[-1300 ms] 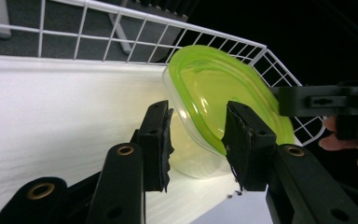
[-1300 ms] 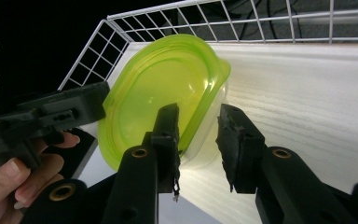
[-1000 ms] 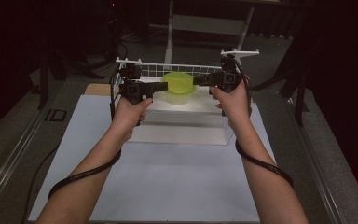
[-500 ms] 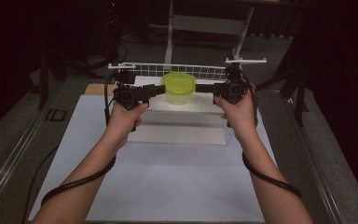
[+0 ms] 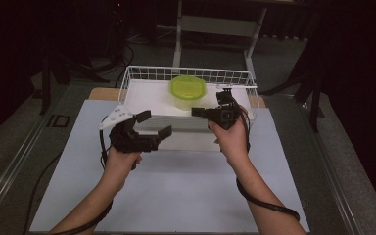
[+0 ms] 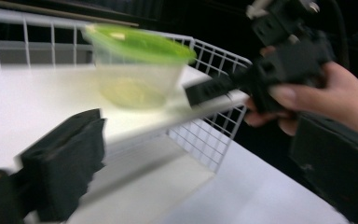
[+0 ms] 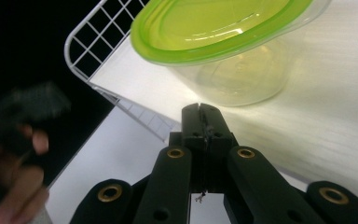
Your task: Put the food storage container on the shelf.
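A clear tub with a green lid point(image 5: 188, 92) stands on the white board inside a white wire basket point(image 5: 127, 82). My left gripper point(image 5: 154, 125) is open and empty, in front of the basket's near edge and to the left of the tub. Its two black jaws stand wide apart in the left gripper view, with the tub point(image 6: 137, 70) beyond them. My right gripper point(image 5: 198, 111) is shut on nothing, its tip just short of the tub's near right side. In the right gripper view the closed jaws point(image 7: 204, 112) point at the tub's base point(image 7: 233, 74).
The basket stands at the far end of a pale sheet point(image 5: 176, 196) that covers the table. Its wire rim point(image 7: 93, 37) drops to the sheet beside the tub. A metal stand point(image 5: 215, 24) rises behind the table, in dark surroundings.
Both grippers have left the tub's sides and drawn back toward the person. The left one has come back farther and opened; the right one has shut. The tub stays in the basket.
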Demonstrator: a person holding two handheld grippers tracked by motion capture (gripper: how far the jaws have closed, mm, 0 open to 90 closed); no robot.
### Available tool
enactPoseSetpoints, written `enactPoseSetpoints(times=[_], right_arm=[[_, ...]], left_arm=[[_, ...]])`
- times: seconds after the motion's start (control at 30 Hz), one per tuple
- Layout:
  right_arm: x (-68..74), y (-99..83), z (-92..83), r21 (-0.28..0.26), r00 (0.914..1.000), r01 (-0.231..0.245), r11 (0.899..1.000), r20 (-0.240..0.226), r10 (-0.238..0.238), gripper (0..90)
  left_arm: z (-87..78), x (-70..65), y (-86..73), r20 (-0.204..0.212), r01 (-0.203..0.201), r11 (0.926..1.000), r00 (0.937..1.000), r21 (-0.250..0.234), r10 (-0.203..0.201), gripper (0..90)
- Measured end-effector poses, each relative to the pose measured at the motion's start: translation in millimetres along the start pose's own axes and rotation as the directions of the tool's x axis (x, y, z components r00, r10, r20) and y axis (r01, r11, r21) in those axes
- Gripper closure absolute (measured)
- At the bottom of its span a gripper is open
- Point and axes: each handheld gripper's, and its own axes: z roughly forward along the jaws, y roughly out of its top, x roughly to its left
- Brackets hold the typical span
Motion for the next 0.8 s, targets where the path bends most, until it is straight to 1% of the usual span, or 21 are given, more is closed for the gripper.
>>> enactPoseSetpoints(times=[0.03,0.07,0.1,0.17,0.2,0.23,0.3,0.37,0.4,0.47,0.5,0.57,0.63,0.67,0.7,0.77,0.8], right_arm=[[-0.4,0.6,2.1,0.001,1.0,-0.002,1.0,0.004,0.002,89.7],[-0.9,1.2,3.7,0.0,1.0,-0.004,1.0,0.008,0.004,89.6],[-1.4,1.9,5.0,-0.001,0.9999,-0.009,1.0,0.008,0.009,89.6],[-2.3,3.1,6.8,-0.006,0.9999,-0.015,1.0,0.008,0.015,89.6],[-2.7,3.9,7.4,-0.008,0.9998,-0.015,1.0,0.012,0.015,89.6],[-3.5,4.6,8.2,-0.004,0.9998,-0.018,1.0,0.009,0.018,89.6],[-4.9,5.9,9.3,-0.013,0.9996,-0.021,1.0,0.018,0.022,89.4],[-5.8,7.5,10.5,-0.002,0.9997,-0.021,1.0,0.015,0.021,89.1],[-5.6,7.5,10.1,-0.005,0.9996,-0.02,1.0,0.017,0.02,89.1],[-3.8,6.4,8.0,-0.008,0.9998,-0.02,1.0,0.005,0.02,88.5],[-2.3,5.2,5.9,-0.01,0.9999,-0.015,1.0,0.003,0.016,88.2],[0.6,1.7,0.8,-0.017,0.9998,-0.009,1.0,-0.017,0.008,86.2],[4.9,-3.4,-5.1,-0.028,0.9994,0.003,1.0,-0.034,-0.004,79.2],[7.1,-6.5,-7.9,-0.029,0.9984,0.012,1.0,-0.055,-0.013,76.3],[9.7,-10.0,-10.5,-0.041,0.9973,0.029,0.999,-0.067,-0.031,71.3],[16.5,-16.9,-16.5,-0.057,0.9935,0.08,0.995,-0.076,-0.085,60.3],[18.0,-19.3,-18.7,-0.07,0.9924,0.088,0.994,-0.08,-0.094,55.9]], left_arm=[[-1.4,-1.1,-6.9,0.02,0.005,1.0,0.9998,0.0,-0.005,2.8],[-2.7,-3.0,-13.1,0.029,0.001,1.0,0.9996,0.0,-0.001,2.7],[-5.0,-5.4,-19.0,0.027,-0.018,0.9998,0.9995,-0.012,0.019,2.8],[-8.9,-11.0,-28.4,0.009,-0.051,0.9983,0.9987,-0.03,0.051,2.8],[-10.8,-13.0,-32.4,0.006,-0.051,0.998,0.9987,-0.036,0.051,2.8],[-12.1,-14.1,-35.8,0.013,-0.046,0.9982,0.9988,-0.038,0.046,2.8],[-14.1,-16.2,-41.9,0.03,-0.035,0.9985,0.9989,-0.041,0.036,2.9],[-15.5,-17.4,-45.9,0.043,-0.049,0.9984,0.9978,-0.026,0.051,2.9],[-16.9,-18.6,-47.9,0.039,-0.058,0.9978,0.9975,-0.034,0.059,2.9],[-19.0,-19.5,-50.9,0.042,-0.065,0.9975,0.9969,-0.026,0.066,2.9],[-20.4,-19.7,-52.5,0.047,-0.064,0.9975,0.9968,-0.03,0.065,2.9],[-22.2,-20.0,-55.3,0.07,-0.058,0.9981,0.9958,-0.022,0.059,3.0],[-23.8,-21.1,-58.5,0.088,-0.069,0.9974,0.9936,-0.022,0.07,3.0],[-24.9,-22.0,-59.6,0.087,-0.078,0.9968,0.9931,-0.017,0.079,3.0],[-25.9,-22.6,-60.6,0.087,-0.085,0.9962,0.9925,-0.019,0.086,3.0],[-28.3,-24.2,-61.6,0.085,-0.083,0.9963,0.9927,-0.021,0.085,3.0],[-29.7,-25.0,-61.9,0.086,-0.081,0.9963,0.9928,-0.027,0.083,3.0]])
